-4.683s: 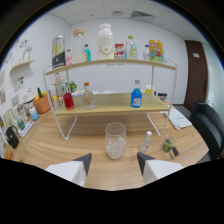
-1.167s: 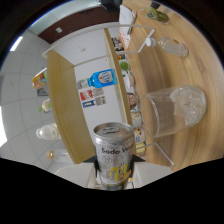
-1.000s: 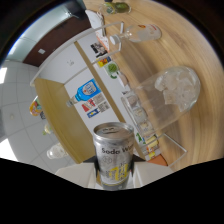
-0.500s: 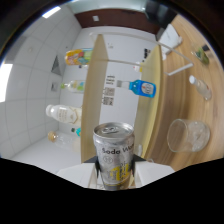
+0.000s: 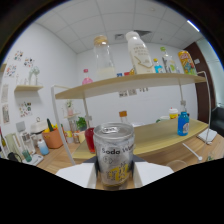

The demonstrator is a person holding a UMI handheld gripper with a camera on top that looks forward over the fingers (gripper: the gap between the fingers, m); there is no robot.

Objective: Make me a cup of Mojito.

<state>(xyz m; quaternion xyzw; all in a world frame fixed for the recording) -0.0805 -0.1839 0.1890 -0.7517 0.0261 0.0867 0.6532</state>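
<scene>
My gripper (image 5: pixel 115 175) is shut on a silver soda water can (image 5: pixel 114 152) with yellow print. The can stands upright between the two white fingers (image 5: pixel 75 173), its opened top towards me, and it is held up in the air in front of the wooden shelf (image 5: pixel 150 82). The glass cup that holds ice is out of view. Beyond the can, on the lower shelf board, stands a red bottle (image 5: pixel 90 139).
On the top board stand a tall clear jar (image 5: pixel 103 59), a white bottle (image 5: pixel 139 52) and several smaller bottles. A blue bottle (image 5: pixel 183 124) stands on the lower board at the right. Left of the shelf are an orange pot (image 5: pixel 51 138) and a small wall shelf (image 5: pixel 28 87).
The view has turned from lying on its side back to level. The can, which was tipped sideways above the glass, now stands upright, and the glass has dropped out of sight.
</scene>
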